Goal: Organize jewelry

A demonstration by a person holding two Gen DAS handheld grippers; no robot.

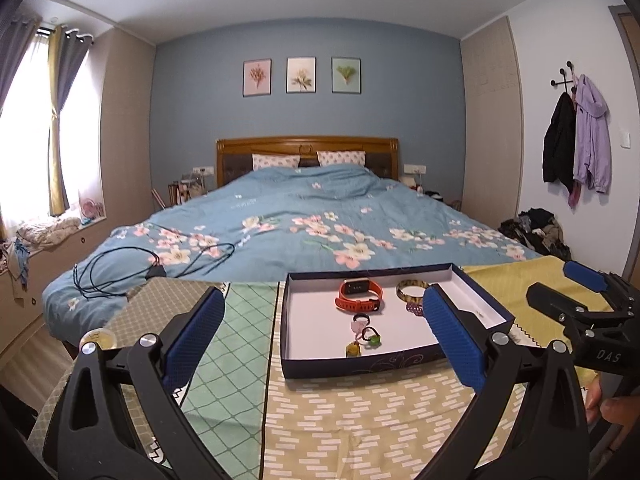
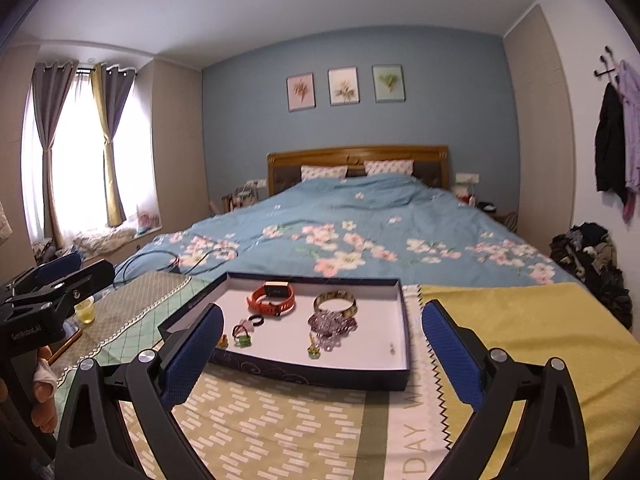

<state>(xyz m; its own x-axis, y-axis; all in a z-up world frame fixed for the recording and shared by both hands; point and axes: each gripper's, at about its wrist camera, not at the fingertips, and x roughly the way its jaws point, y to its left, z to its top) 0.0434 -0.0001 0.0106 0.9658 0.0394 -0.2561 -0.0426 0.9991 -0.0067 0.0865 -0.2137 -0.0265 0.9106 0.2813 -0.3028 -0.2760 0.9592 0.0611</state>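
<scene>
Left gripper (image 1: 320,320) fingers (image 1: 198,336) wide apart; orange watch (image 1: 359,295) in box (image 1: 472,300).

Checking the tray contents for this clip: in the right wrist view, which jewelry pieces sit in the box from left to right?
Green ring → black ring → orange smartwatch → gold bangle → small earring, alone near the box's right wall.

On my right gripper (image 1: 560,296) I read "DAS", and on my left gripper (image 2: 60,276) "GenRobot.AI". The tablecloth (image 2: 416,432) bore cut-off letters ending in "DAY".
</scene>
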